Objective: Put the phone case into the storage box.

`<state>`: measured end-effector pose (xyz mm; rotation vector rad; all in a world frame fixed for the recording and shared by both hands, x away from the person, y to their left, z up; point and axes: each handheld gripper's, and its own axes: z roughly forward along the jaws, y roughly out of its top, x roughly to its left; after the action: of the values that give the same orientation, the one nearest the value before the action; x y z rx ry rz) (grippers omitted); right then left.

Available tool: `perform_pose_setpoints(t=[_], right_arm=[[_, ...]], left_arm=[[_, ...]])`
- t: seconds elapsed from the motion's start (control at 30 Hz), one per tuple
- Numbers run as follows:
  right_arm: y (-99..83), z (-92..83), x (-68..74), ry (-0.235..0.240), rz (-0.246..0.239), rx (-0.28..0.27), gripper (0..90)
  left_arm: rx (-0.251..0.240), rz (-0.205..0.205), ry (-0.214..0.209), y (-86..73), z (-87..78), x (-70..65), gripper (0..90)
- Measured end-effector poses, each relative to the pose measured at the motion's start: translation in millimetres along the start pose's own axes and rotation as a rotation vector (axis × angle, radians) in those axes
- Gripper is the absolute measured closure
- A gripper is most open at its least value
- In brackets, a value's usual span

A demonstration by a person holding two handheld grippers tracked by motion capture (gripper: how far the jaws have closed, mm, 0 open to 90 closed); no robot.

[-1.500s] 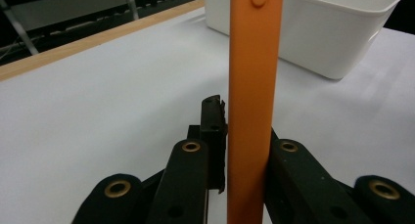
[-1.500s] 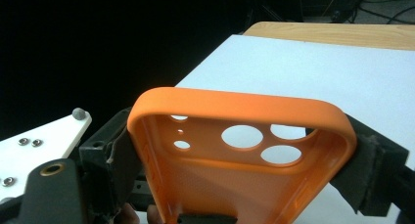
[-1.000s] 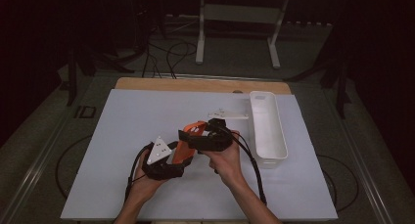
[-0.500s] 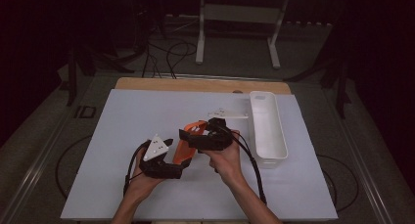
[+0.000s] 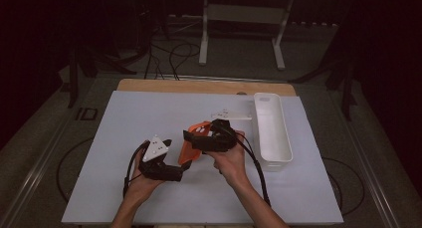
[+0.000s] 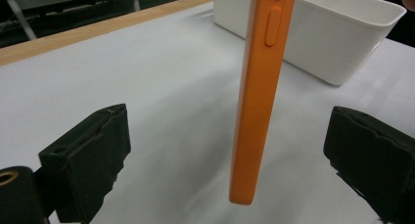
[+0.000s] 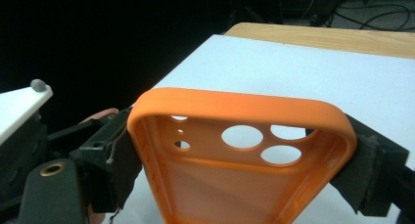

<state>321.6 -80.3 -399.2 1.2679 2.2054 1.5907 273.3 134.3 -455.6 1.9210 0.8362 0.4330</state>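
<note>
Orange and rubbery, the phone case (image 7: 244, 155) hangs above the white table cover (image 5: 149, 118) near its middle, pinched across its width by the right gripper (image 5: 211, 138), whose pads press on both long edges just below the camera holes. The left gripper (image 5: 164, 166) has just been opening its jaws, which now stand wide with the case's edge between them, touching neither pad, so the hand-over looks complete and the right hand alone carries it. No brand or writing is readable on the case or the white bin (image 5: 271, 131) nearby.
</note>
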Motion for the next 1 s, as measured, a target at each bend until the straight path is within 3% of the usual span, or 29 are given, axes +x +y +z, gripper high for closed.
perform_pose_setpoints(t=[1.0], right_arm=[[21.9, -5.6, -12.4, -0.094, -0.044, -0.017, 16.0]], left_arm=[[-0.002, -0.006, 0.042, -0.6, -9.2, 11.3, 2.0]])
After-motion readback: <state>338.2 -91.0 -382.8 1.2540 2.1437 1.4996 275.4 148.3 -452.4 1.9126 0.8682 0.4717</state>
